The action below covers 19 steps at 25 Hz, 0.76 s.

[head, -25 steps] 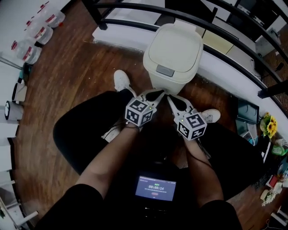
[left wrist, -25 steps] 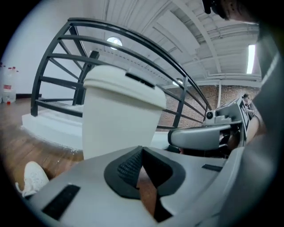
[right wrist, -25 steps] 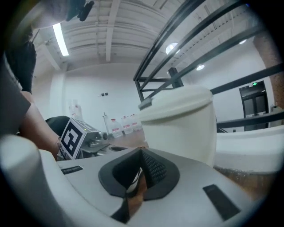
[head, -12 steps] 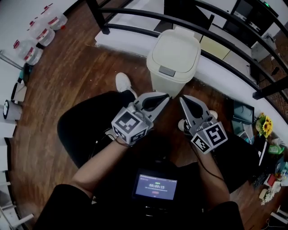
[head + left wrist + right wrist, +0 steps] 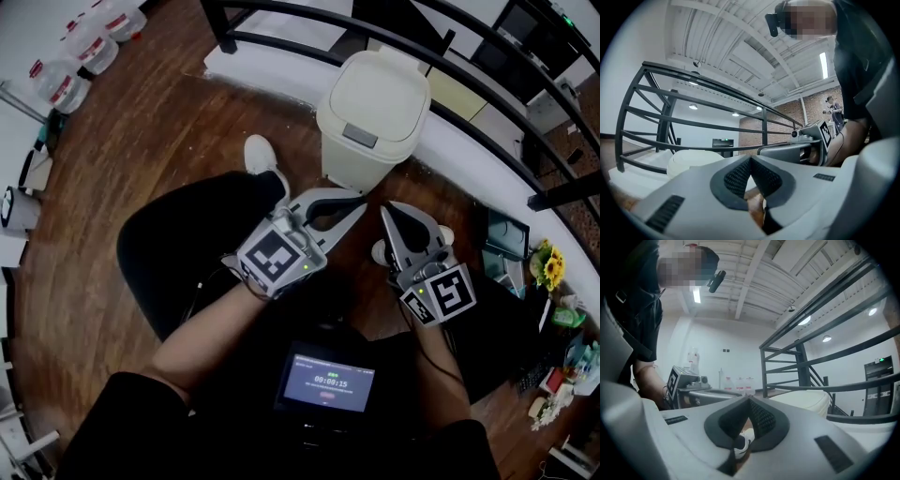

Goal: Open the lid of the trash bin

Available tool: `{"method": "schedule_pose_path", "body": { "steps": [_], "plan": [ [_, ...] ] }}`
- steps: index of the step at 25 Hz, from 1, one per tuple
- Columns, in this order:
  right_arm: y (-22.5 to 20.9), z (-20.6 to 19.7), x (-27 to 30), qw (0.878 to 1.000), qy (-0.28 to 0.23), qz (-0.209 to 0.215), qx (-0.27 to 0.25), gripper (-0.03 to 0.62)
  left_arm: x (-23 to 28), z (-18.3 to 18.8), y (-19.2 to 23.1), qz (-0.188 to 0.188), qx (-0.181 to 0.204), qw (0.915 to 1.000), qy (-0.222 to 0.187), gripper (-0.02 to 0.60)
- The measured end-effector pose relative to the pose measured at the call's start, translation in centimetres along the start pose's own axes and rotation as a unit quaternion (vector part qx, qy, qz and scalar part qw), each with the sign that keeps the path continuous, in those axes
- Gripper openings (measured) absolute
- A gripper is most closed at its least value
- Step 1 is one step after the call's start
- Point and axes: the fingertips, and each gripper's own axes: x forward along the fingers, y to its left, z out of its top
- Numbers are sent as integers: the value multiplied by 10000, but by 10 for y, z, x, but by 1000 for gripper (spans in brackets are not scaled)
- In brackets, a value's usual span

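A cream trash bin (image 5: 373, 117) stands on the wooden floor against a white ledge, its lid down, with a grey latch (image 5: 359, 136) on the front edge. My left gripper (image 5: 361, 199) is shut and empty, its tip just below the bin's front. My right gripper (image 5: 387, 208) is also shut and empty, a little to the right and slightly farther from the bin. The left gripper view has the jaws (image 5: 750, 159) closed together and the bin (image 5: 691, 161) low at the left. From the right gripper (image 5: 750, 399), the bin (image 5: 806, 401) lies ahead at the right.
A black railing (image 5: 469, 56) runs over a white ledge (image 5: 469, 155) behind the bin. White shoes (image 5: 261, 155) stand left of the bin. Water bottles (image 5: 75, 66) sit at the far left. A small screen (image 5: 326, 382) hangs at the person's waist.
Both grippers have drawn apart and lifted; the left one now points right toward the bin's front. The bin's lid stays down.
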Motion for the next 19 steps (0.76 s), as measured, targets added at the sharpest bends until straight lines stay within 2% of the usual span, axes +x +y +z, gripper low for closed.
{"method": "schedule_pose_path", "body": {
  "steps": [9, 19],
  "plan": [
    [0, -14, 2, 9999, 44, -43, 104, 17, -1, -17, 8, 43, -42, 10000, 76, 32],
    [-6, -14, -4, 9998, 6, -146, 131, 17, 4, -17, 3, -11, -98, 9999, 81, 32]
  ]
}}
